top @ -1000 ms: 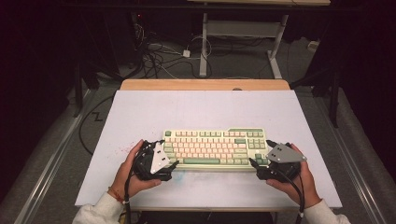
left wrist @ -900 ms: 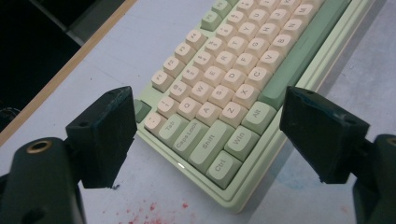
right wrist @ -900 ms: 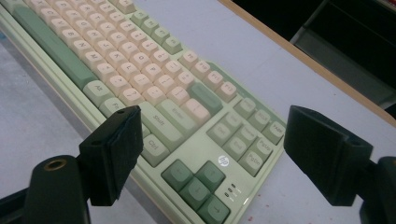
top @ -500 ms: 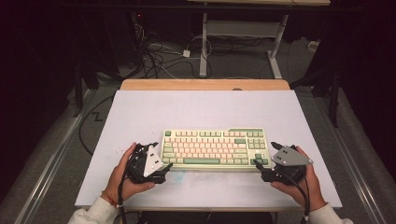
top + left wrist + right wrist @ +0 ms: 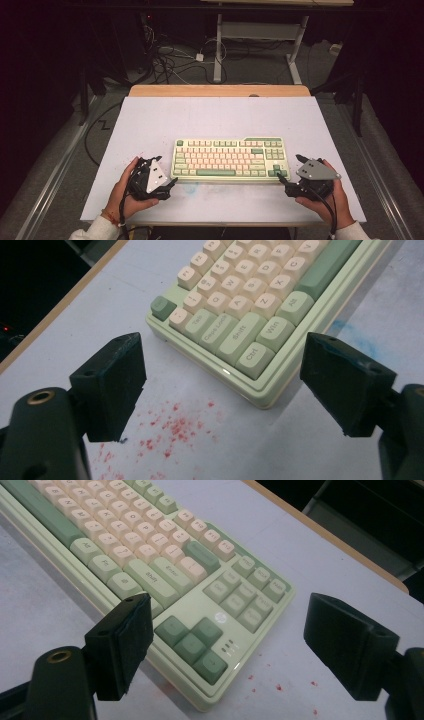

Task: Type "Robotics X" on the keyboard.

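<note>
A pale green keyboard [image 5: 227,158] with cream and green keys lies flat in the middle of the white table [image 5: 220,117]. My left gripper [image 5: 172,183] rests open on the table just off the keyboard's front left corner [image 5: 265,397], jaws wide apart and empty. At the other end, my right gripper [image 5: 281,179] stands open beside the front right corner [image 5: 207,700], by the dark green arrow keys [image 5: 192,642]. Neither gripper touches the keyboard. Each is held in a hand.
Red specks [image 5: 175,430] and a faint blue smear [image 5: 357,337] mark the table near the keyboard's left end. A wooden strip [image 5: 220,90] edges the far side of the table. Beyond it are cables [image 5: 170,60] and desk legs on the floor.
Both grippers have drawn back from the keyboard's ends toward the near table edge, the left moving left and the right moving right. The keyboard has stayed put.
</note>
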Demonstrator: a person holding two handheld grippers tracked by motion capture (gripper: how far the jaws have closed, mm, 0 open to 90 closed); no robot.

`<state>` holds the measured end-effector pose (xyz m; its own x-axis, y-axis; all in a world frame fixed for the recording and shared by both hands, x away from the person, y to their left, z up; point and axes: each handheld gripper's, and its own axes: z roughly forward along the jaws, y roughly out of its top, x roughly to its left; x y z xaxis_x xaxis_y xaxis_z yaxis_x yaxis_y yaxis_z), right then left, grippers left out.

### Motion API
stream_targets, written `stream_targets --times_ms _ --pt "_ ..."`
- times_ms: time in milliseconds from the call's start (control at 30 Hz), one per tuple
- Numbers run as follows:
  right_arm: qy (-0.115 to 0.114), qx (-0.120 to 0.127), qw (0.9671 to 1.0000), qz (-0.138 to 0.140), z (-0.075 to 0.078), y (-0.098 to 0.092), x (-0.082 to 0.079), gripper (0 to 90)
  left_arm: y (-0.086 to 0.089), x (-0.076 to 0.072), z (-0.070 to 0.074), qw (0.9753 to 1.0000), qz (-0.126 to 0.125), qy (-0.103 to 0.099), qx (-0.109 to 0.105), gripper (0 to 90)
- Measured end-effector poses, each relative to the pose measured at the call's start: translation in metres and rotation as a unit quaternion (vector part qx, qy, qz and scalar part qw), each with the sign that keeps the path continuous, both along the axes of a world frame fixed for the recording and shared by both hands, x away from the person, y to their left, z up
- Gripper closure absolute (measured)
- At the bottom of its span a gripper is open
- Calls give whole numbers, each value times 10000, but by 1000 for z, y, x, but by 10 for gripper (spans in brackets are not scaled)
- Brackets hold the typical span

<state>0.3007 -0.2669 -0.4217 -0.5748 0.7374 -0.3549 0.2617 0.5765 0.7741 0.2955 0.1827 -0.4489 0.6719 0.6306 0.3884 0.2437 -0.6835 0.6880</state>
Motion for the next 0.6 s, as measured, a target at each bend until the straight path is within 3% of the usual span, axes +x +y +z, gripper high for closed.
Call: stream_targets --times_ms 367,600 --pt "15 13 9999 -100 -8 -14 -4 198 11 -3 -10 9997 166 167 43 170" --pt "138 25 9998 -174 -18 -24 -6 198 18 -4 -16 9994 253 254 18 170"
